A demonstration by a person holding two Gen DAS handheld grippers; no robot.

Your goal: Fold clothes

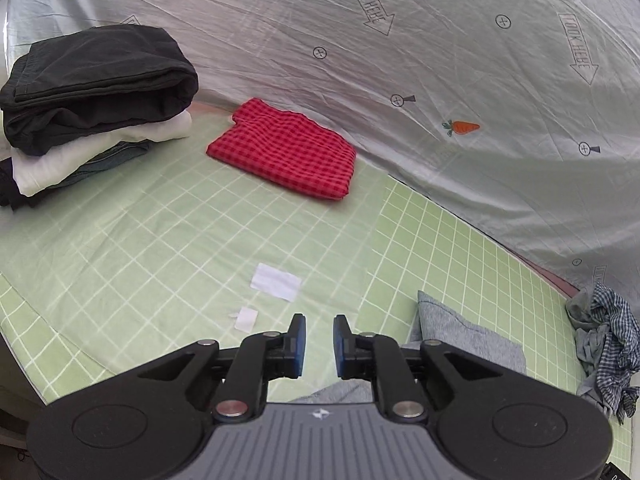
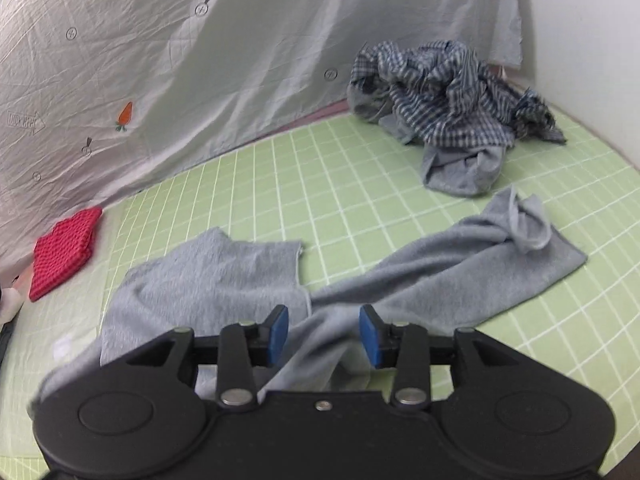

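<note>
2 claws are in view, 1 per camera. The left claw (image 1: 319, 340) hangs over the green grid-patterned sheet (image 1: 160, 240) with its 2 blue pads a narrow gap apart, nothing between them. The right claw (image 2: 323, 334) has its 2 blue pads spread wide above the grey garment (image 2: 420, 280), which lies unfolded and rumpled on the sheet right beneath it; whether the pads touch the cloth cannot be told. In the left view 1 corner of this grey garment (image 1: 460, 328) shows just right of the claw. At far left stands 1 stack of folded clothes (image 1: 92, 108): 1 black piece on top, 1 white under it, then darker layers whose count is unclear. To its right, well apart, lies 1 folded red checked cloth (image 1: 284, 150), touching the foot of the pale backdrop sheet (image 1: 440, 60). 2 white paper patches (image 1: 276, 281) lie on the green sheet, 1 large and 1 small, near the left claw. At far right sits 1 crumpled heap of blue-checked and grey clothes (image 2: 448, 96). The backdrop carries arrows reading "LOOK HERE", 2 legible in the left view, plus 2 orange carrots (image 1: 462, 127) and several small circled-cross marks.
</note>
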